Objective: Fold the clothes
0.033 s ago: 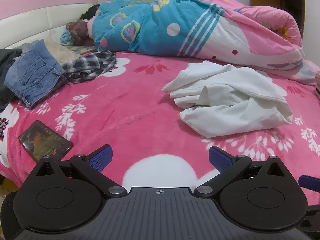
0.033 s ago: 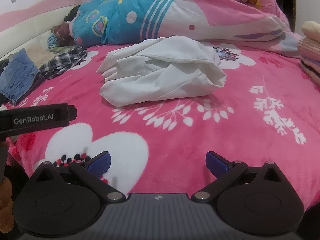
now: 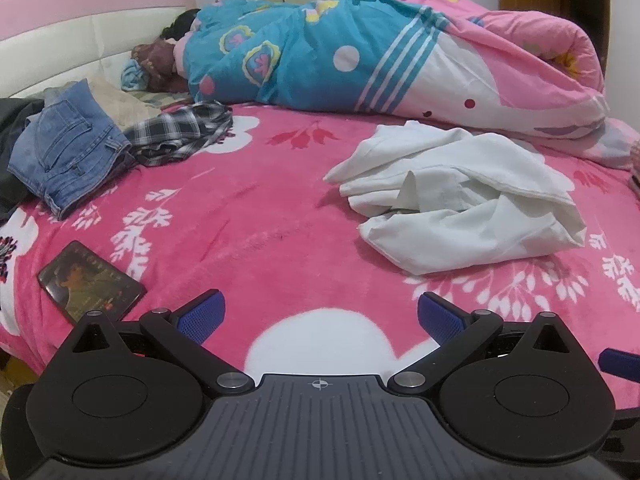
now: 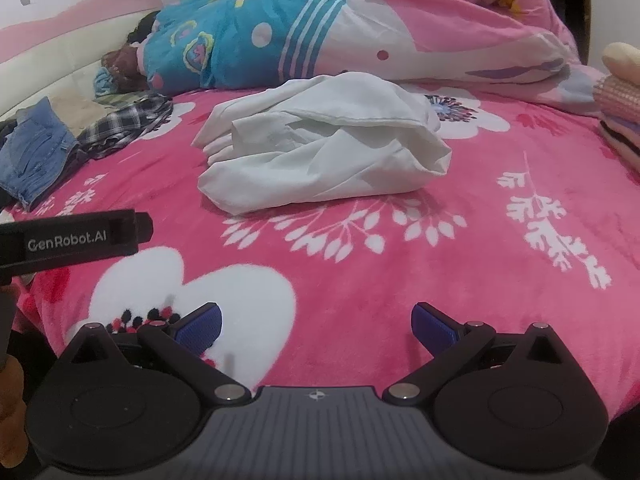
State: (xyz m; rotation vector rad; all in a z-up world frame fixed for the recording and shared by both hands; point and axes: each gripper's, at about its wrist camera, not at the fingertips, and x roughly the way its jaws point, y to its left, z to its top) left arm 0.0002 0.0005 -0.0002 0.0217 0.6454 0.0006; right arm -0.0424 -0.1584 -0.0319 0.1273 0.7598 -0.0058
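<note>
A crumpled white garment [image 3: 460, 200] lies in a heap on the pink flowered bed blanket [image 3: 260, 220]. In the right wrist view the white garment [image 4: 320, 152] sits straight ahead, well beyond the fingers. My left gripper [image 3: 320, 314] is open above the blanket's near edge, nothing between its blue pads, with the garment ahead and to its right. My right gripper [image 4: 316, 324] is open too and holds nothing. The left gripper's black body [image 4: 72, 236] shows at the left of the right wrist view.
Blue jeans [image 3: 68, 156] and a plaid shirt [image 3: 180, 132] lie at the far left. A dark picture card [image 3: 92, 284] rests near the left edge. A person lies under a blue and pink quilt [image 3: 360, 52] at the back. Folded clothes [image 4: 620, 120] are stacked at the right.
</note>
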